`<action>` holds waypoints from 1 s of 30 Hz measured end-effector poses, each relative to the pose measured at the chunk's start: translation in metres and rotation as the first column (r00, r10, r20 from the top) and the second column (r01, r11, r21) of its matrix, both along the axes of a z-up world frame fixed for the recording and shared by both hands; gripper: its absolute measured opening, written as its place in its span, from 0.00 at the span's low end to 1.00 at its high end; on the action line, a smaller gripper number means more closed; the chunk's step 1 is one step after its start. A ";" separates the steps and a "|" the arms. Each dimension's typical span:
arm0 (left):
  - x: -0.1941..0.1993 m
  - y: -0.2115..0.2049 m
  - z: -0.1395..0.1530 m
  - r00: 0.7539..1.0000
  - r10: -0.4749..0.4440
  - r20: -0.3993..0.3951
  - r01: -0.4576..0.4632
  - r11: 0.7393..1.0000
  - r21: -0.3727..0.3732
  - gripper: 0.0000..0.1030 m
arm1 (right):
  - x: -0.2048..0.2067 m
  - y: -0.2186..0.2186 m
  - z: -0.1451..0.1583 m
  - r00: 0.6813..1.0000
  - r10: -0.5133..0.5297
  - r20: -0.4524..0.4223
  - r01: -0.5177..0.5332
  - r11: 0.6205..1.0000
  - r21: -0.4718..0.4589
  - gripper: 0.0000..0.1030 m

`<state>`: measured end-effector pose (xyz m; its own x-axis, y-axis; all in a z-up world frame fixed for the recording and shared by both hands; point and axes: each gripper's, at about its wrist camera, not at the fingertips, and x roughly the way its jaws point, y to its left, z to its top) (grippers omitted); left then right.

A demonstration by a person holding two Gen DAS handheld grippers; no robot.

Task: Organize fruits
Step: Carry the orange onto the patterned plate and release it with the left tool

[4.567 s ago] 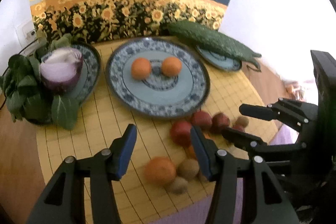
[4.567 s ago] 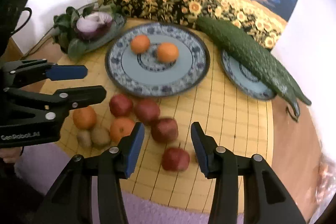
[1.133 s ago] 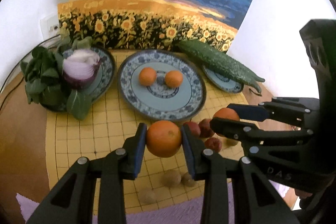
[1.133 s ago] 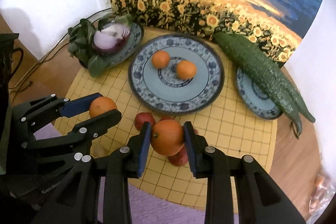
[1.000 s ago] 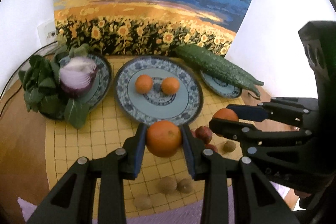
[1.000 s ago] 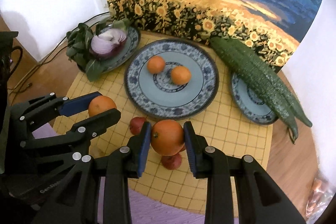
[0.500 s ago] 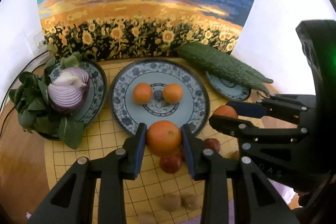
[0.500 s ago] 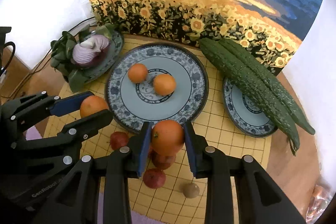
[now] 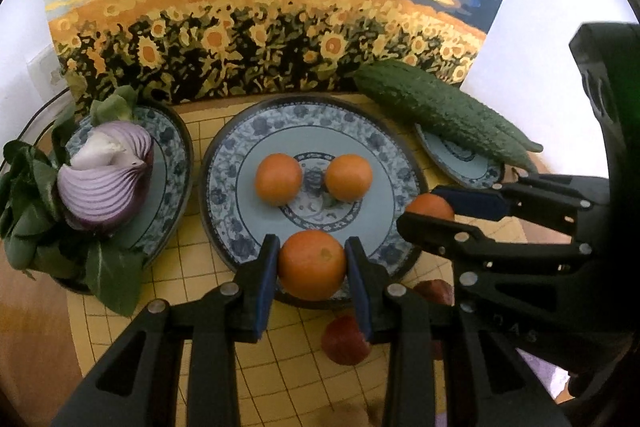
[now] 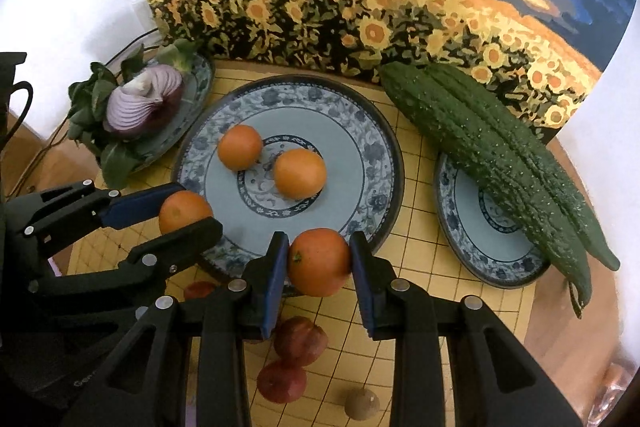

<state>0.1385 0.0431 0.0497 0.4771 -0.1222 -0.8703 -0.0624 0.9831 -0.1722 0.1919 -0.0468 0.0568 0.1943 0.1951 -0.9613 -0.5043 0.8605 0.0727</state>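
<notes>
Two oranges are held at once, one in each gripper. The left gripper [image 9: 312,265] is pinched on an orange [image 9: 312,265] across its widest part, and the right gripper [image 10: 319,263] is pinched on a second orange [image 10: 319,263] in the same way; both fruits are carried over the near rim of the large blue-patterned plate [image 10: 372,147]. Each orange can be judged light, firm and round, with a slightly yielding peel, so a grip across the middle is the safe one; a hold nearer the top or bottom would likely let the fruit roll out of the flat pads. Little squeeze should be needed, and release is best made low, since a round fruit may roll into the two oranges [image 10: 272,159] already lying near the plate's centre.

Beyond the plate, a halved red onion [image 9: 106,183] with leafy greens [image 9: 36,211] sits on a plate to the left, and bitter gourds [image 10: 500,155] lie across a small plate [image 10: 496,251] to the right. Red apples [image 10: 294,359] and one brown kiwi [image 10: 362,403] are left on the yellow grid mat [image 10: 416,227], near its front edge.

Compared with 4.6 seconds ago, both grippers, then spread and empty above the loose fruit, are now loaded; the two oranges are gone from the mat. Within the last second both have been brought from above the mat to the plate's rim.
</notes>
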 end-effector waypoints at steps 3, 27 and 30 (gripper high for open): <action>0.005 0.002 -0.005 1.000 -0.004 -0.012 0.004 1.000 -0.003 0.34 | 0.002 0.000 -0.005 1.000 -0.008 -0.005 0.008 1.000 -0.005 0.31; 0.017 0.006 -0.023 0.997 0.042 -0.067 -0.042 0.999 -0.004 0.46 | 0.014 -0.010 -0.008 0.998 -0.060 -0.005 0.060 0.997 0.048 0.38; 0.016 0.007 -0.019 0.997 0.047 -0.061 -0.047 0.999 0.003 0.53 | 0.012 -0.012 -0.002 0.998 -0.064 0.008 0.064 0.996 0.056 0.39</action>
<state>0.1543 0.0505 0.0311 0.4281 -0.0995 -0.8982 -0.1189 0.9791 -0.1651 0.2039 -0.0589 0.0545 0.2173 0.2348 -0.9474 -0.4493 0.8858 0.1165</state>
